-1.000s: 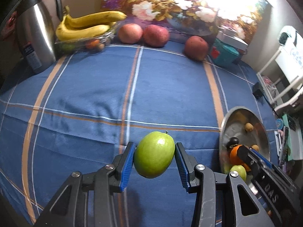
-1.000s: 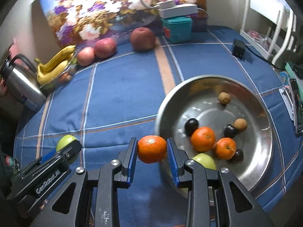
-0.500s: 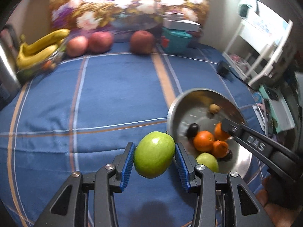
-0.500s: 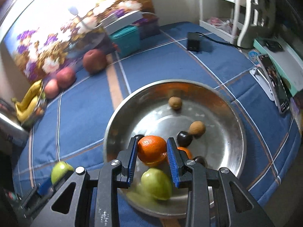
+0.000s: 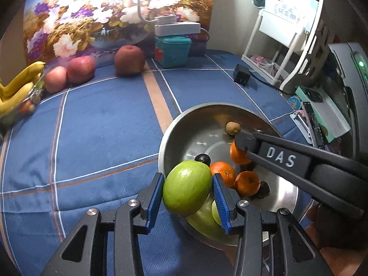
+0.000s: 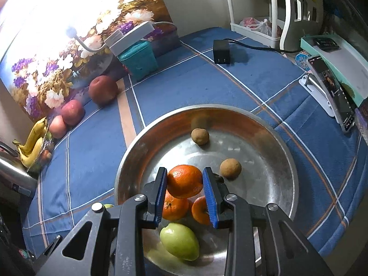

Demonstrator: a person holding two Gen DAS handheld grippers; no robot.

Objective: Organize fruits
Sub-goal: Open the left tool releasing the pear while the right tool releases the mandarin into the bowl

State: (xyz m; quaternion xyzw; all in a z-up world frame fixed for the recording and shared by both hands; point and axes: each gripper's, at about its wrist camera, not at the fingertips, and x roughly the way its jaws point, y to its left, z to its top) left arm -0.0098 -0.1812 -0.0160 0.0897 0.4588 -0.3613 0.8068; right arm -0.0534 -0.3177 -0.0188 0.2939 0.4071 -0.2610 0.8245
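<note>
Fingers (image 6: 208, 197) pinch a round orange (image 6: 185, 180) over the shiny metal bowl (image 6: 285, 151); next, let go. Left fingers (image 5: 219, 203) pinch a green apple (image 5: 187, 187) beside the bowl.

bowl (image 6: 271, 138): shiny metal, reflecting fruit | tablecloth (image 5: 103, 119): matt woven cloth | green apple (image 5: 187, 187): smooth, glossy, catching light | kettle (image 6: 11, 172): brushed metal

"DAS" in white on right hand-held gripper (image 5: 241, 146)
</note>
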